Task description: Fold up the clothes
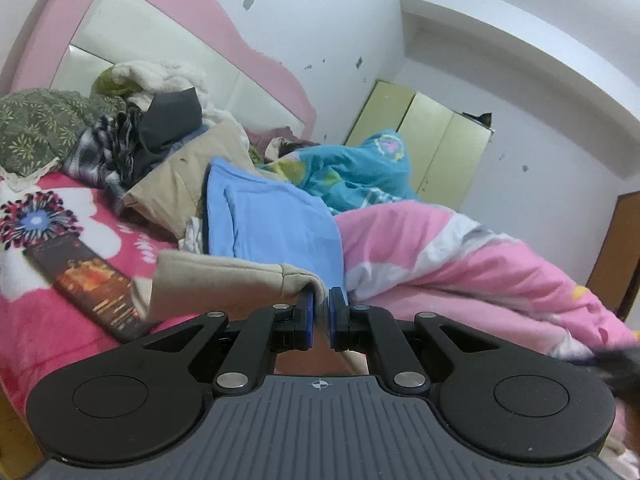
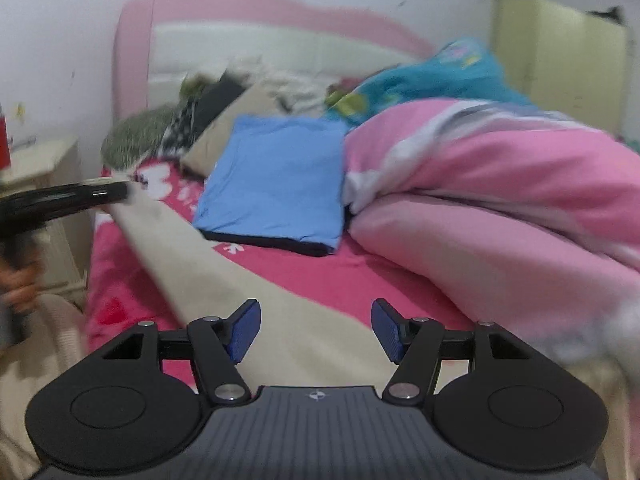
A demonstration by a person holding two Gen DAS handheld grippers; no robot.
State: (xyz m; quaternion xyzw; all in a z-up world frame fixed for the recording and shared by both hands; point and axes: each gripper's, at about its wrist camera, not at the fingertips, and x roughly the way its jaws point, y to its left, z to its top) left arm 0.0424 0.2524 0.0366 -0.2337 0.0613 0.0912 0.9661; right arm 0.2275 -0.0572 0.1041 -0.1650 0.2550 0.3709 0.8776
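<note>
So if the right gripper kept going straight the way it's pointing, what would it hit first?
Most likely the beige garment stretched below the open right gripper; beyond it lie the pink bedsheet and folded blue cloth. Depth is unclear.

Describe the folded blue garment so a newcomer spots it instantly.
Start at the pink headboard, then come down onto the red floral bedsheet. The folded blue garment lies flat beside the pink quilt: the only neat, plain sky-blue rectangle among rumpled fabrics.

My view: open strip of pink sheet free between beige garment and pink duvet. Folded blue cloth blocks far end; duvet walls right side.
</note>
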